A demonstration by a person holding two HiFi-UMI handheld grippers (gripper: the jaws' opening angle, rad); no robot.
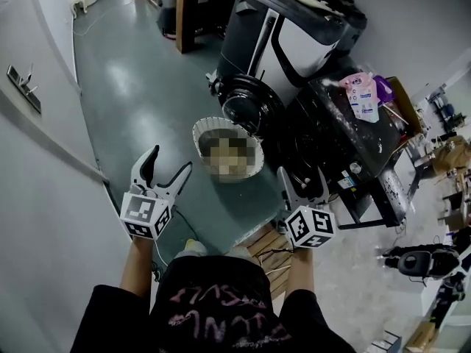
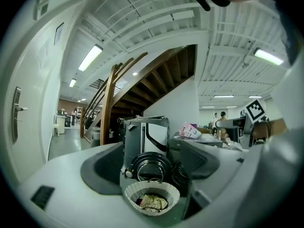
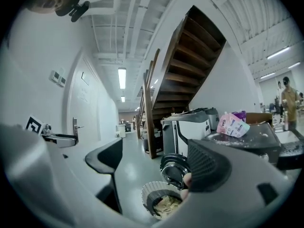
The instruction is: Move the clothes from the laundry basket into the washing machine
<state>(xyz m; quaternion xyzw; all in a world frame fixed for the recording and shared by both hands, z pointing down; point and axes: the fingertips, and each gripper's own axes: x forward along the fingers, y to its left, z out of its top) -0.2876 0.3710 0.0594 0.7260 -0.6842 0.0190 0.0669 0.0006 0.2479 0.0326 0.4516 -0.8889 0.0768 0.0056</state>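
A white ribbed laundry basket (image 1: 206,132) stands on the grey floor, right in front of the washing machine (image 1: 294,39). The machine's round door (image 1: 249,103) hangs open just behind the basket. Crumpled light and dark clothes (image 2: 153,202) lie inside the basket (image 2: 142,190); the same clothes (image 3: 167,205) show in the right gripper view. My left gripper (image 1: 166,169) is open and empty, held above the floor to the left of the basket and short of it. Near the basket's right side, my right gripper (image 1: 302,182) is also open and empty.
A black table (image 1: 346,149) beside the machine carries a pink detergent pouch (image 1: 362,95). A wooden pallet (image 1: 268,247) lies by my feet. A white wall with a door handle (image 1: 22,79) runs along the left. A wooden stair post (image 1: 184,13) stands behind.
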